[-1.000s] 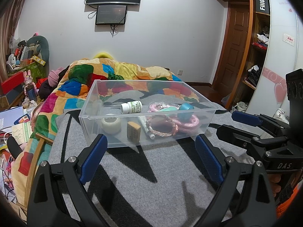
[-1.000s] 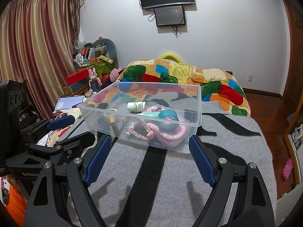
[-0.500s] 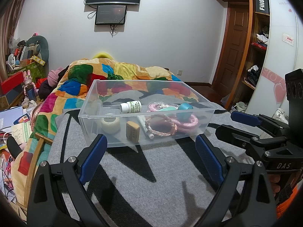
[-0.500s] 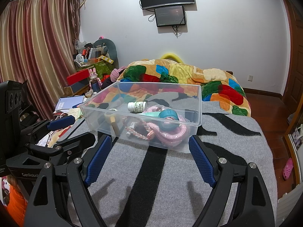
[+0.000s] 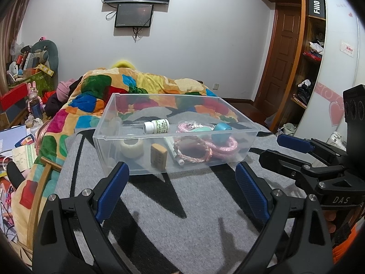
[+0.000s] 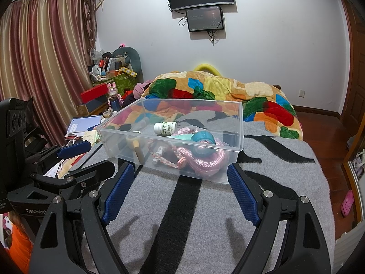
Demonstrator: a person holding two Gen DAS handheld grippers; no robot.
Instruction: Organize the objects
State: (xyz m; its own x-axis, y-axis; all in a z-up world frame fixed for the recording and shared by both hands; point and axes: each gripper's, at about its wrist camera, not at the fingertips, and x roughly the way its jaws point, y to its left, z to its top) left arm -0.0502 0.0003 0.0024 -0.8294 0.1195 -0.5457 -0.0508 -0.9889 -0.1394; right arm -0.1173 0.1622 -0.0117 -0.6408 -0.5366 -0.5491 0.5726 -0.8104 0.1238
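Both my left gripper (image 5: 180, 178) and right gripper (image 6: 180, 180) stand wide, empty, short of the clear plastic bin (image 5: 159, 159) on the grey-black blanket (image 5: 182, 205). Recommend: approach the small items from above, clearing its near wall.

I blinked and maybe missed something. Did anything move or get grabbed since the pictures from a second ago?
Nothing visibly changed. Both hand-held grippers, left and right, stay open and empty in front of the clear box. Nothing was grabbed or dropped. The bottle, pink rope and teal tape roll lie in the box just as before.
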